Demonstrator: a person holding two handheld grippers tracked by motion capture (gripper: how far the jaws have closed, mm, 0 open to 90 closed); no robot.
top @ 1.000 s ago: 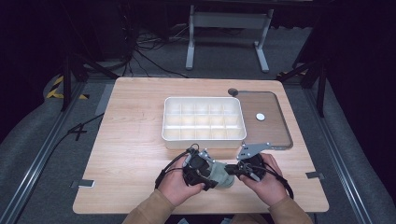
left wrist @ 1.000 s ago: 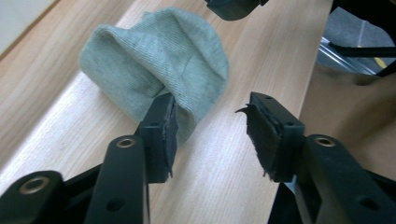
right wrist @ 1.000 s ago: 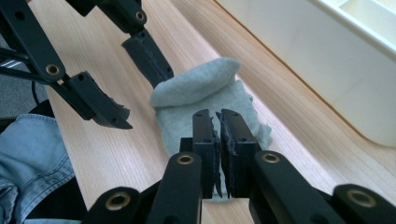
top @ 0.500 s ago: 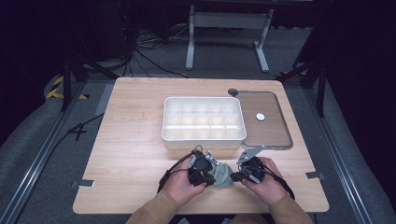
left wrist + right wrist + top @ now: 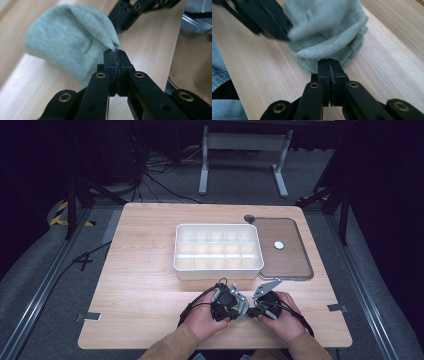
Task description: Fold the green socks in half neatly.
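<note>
Now both tongs, left [image 5: 115, 56] lately closing and right [image 5: 328, 65], were clamped on the sock [image 5: 72, 43] over the desk [image 5: 145, 285]; two-handed handling could presumably follow.

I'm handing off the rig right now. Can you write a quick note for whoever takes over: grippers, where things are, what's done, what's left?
Left gripper: jaws have just been closing, now shut on an edge of the grey-green sock.
Right gripper: shut on the sock's opposite edge.
Sock: bunched on the table near the front edge, between both grippers.
Compartment tray: mid-table, looks empty; its lid lies beside it.
Done: both grips look set.
Left: probably fold or roll the sock and put it in the tray.
</note>
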